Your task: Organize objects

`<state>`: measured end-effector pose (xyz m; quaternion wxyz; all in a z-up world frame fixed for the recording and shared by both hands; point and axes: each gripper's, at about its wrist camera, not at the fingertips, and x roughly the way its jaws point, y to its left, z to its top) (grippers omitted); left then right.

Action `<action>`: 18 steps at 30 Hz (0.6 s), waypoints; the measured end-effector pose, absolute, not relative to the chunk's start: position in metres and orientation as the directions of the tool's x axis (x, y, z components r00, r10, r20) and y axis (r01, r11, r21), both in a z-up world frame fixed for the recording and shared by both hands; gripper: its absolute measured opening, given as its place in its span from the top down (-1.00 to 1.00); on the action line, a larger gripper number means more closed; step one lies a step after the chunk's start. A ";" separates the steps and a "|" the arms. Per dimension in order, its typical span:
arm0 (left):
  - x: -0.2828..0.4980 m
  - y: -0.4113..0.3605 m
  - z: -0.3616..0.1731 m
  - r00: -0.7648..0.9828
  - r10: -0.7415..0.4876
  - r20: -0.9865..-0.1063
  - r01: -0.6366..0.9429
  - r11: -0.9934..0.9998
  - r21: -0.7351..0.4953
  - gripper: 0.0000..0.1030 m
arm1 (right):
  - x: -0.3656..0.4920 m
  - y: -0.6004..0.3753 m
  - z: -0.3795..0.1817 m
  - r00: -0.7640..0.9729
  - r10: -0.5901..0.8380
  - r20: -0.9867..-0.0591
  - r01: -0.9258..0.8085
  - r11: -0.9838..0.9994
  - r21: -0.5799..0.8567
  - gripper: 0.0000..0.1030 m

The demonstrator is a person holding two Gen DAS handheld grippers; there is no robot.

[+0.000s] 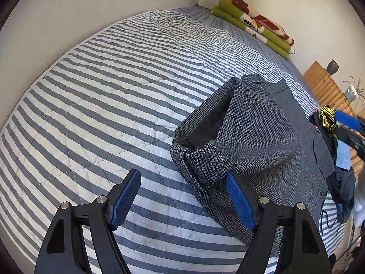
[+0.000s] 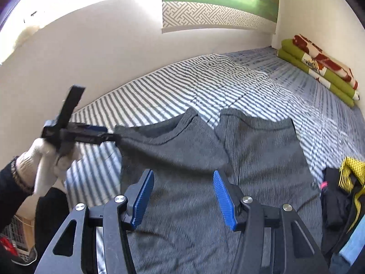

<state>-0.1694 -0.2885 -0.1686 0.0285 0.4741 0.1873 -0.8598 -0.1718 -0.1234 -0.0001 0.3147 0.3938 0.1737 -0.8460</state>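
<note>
My left gripper (image 1: 182, 202) stands wide open over the striped quilt (image 1: 109, 96), its right finger (image 1: 240, 202) just beside the folded sleeve of the grey jacket (image 1: 262, 134); it holds nothing. My right gripper (image 2: 182, 197) is about half open and empty above the jacket, which lies folded on the bed beside a pile of dark clothes (image 2: 340, 196).

Both wrist cams look down, near bed (image 1: 114, 73).

Jacket (image 1: 255, 141) lies on bed (image 1: 114, 91); clothes pile (image 1: 337, 150) at its right.
</note>
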 end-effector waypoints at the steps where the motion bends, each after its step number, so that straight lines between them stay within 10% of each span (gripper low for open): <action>1: -0.169 -0.289 -0.170 -0.552 0.139 -0.822 0.223 -0.925 -0.306 -0.54 | -0.187 -0.141 -0.007 -0.502 -0.373 -0.780 0.675 -0.733 -0.084 0.02; 8: -0.175 -0.290 -0.178 -0.553 0.174 -0.814 0.169 -0.934 -0.315 -0.51 | -0.267 -0.218 -0.076 -0.496 -0.251 -0.831 0.703 -0.678 -0.215 0.02; 13: -0.185 -0.288 -0.181 -0.531 0.209 -0.821 0.158 -0.928 -0.338 0.15 | -0.283 -0.235 -0.110 -0.465 -0.216 -0.859 0.746 -0.618 -0.248 0.07; 15: -0.186 -0.288 -0.179 -0.533 0.208 -0.820 0.161 -0.927 -0.339 0.30 | -0.287 -0.235 -0.117 -0.441 -0.206 -0.874 0.753 -0.615 -0.235 0.89; 18: -0.180 -0.289 -0.175 -0.541 0.200 -0.817 0.165 -0.927 -0.336 0.49 | -0.297 -0.226 -0.110 -0.425 -0.260 -0.867 0.742 -0.648 -0.170 0.90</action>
